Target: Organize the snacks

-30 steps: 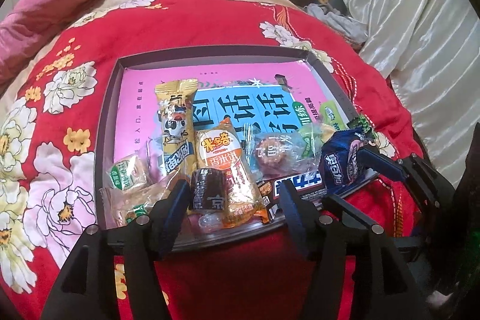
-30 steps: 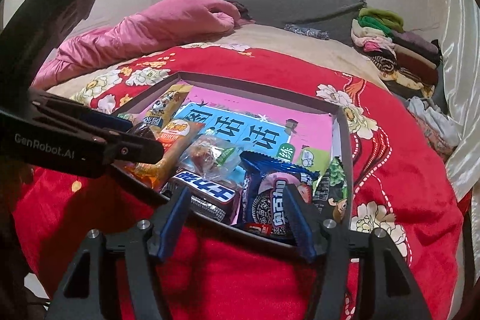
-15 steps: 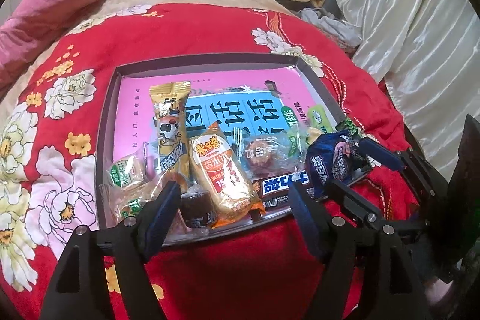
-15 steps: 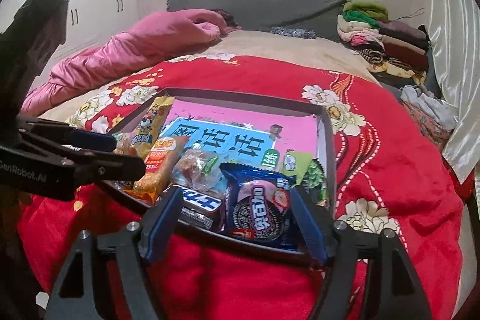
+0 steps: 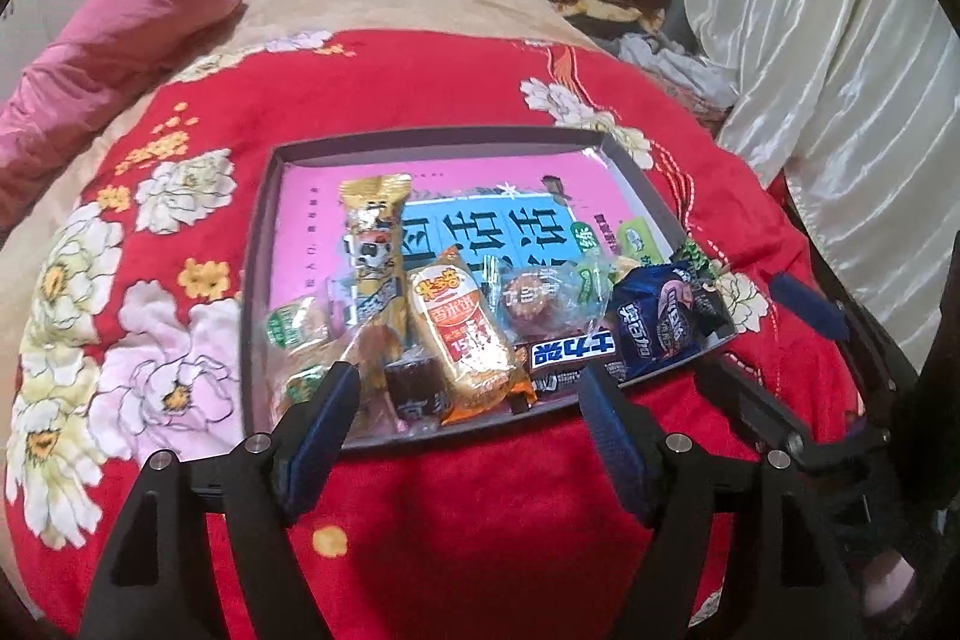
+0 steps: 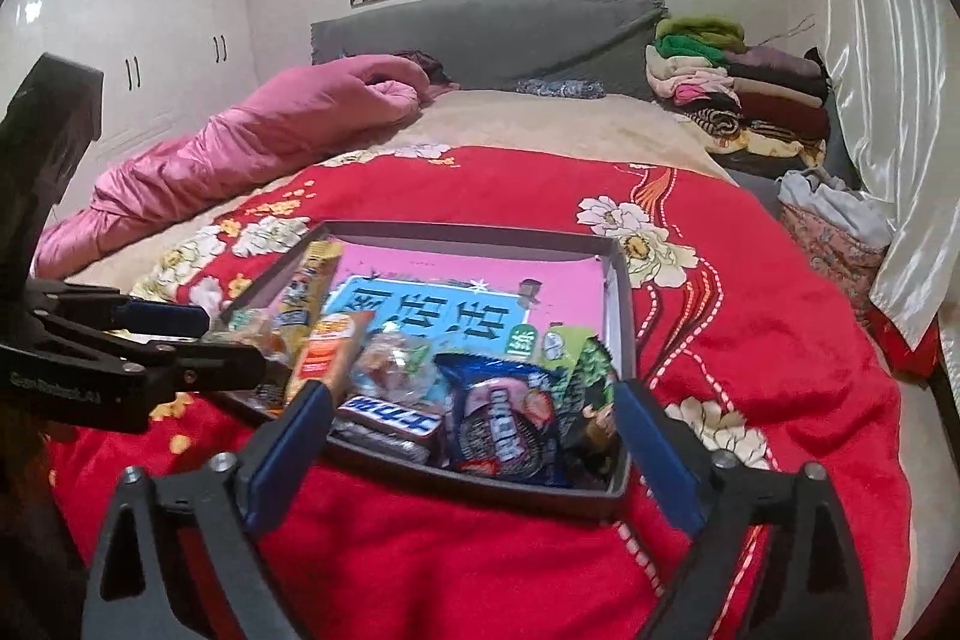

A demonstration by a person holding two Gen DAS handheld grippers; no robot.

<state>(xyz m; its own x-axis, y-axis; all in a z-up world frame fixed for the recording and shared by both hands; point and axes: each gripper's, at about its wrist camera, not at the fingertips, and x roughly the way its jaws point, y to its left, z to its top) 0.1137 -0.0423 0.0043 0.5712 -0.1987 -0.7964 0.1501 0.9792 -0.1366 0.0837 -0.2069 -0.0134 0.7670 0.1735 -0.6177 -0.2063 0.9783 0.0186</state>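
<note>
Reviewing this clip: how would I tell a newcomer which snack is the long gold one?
On the red floral quilt sits a dark shallow tray lined with a pink-and-blue sheet. The snacks crowd the tray's near edge; on their left lies the gold bar wrapper. It alone is long and narrow, reaching toward the tray's middle, with a black-and-white cartoon face, while the orange packet beside it is shorter and wider.

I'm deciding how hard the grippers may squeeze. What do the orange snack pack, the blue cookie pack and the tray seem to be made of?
Orange snack pack: thin glossy plastic film, judging by its sheen and crimped ends.
Blue cookie pack: crinkled, shiny film, possibly foil-lined.
Tray: stiff dark walls with a matte look, probably cardboard, though plastic is possible.
</note>
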